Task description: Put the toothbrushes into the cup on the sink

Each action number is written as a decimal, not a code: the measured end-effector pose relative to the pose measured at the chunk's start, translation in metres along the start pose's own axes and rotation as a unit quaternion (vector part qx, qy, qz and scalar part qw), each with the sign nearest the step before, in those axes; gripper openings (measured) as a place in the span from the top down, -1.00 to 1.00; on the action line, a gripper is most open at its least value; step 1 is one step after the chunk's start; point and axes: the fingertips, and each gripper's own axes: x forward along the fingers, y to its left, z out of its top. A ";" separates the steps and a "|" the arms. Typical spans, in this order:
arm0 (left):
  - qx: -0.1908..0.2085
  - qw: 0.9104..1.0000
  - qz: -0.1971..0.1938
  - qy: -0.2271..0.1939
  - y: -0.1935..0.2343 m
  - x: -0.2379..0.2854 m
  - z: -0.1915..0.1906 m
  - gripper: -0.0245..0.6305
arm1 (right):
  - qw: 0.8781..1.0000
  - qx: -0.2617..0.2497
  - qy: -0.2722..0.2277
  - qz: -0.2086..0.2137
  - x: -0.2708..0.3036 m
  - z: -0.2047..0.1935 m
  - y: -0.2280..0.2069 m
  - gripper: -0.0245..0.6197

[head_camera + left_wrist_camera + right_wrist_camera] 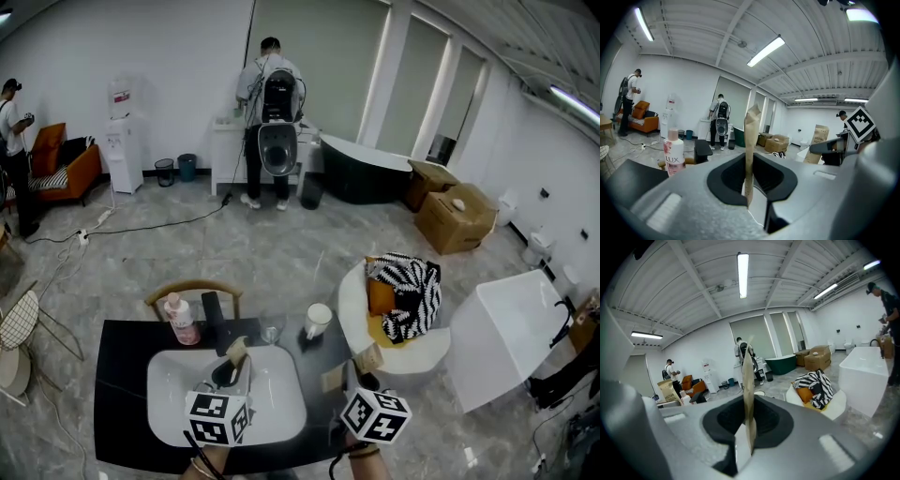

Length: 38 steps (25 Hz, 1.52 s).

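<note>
Left packet (236, 351), thin brown paper, stands upright over the far half of the sink (173, 394), pinched edge-on in the left tongs (228, 373). The left gripper view shows those tongs (750, 197) closed on its lower end, with the packet (751, 140) rising straight up between the jaws. Right packet (368, 357), same brown paper, is held off the sink's right rim, over the dark surface (122, 375). The right tongs (367, 381) clamp its base; in the right gripper view the tongs (745, 441) are closed on the upright packet (748, 390). White cup (318, 320) sits upright on the surface just past the sink's far right corner, apart from both packets; nothing can be made out inside it. A small clear glass (272, 332) stands at the sink's far rim, between cup and faucet side. A pink bottle (181, 321) stands off the sink's far left corner, and shows in the left gripper view as well (673, 152). A black block (214, 310) is just beside the bottle. A chair (192, 289) stands beyond the sink's far side. Right of the sink is a white round seat (352, 314) with a striped cloth (410, 291) on it. Far beyond the sink, a person (267, 89) stands facing a white counter.
</note>
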 end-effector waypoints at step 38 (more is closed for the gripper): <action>0.016 1.000 0.022 0.000 0.008 0.034 0.005 0.80 | 0.997 -0.049 -0.019 0.056 0.091 0.067 0.005 0.80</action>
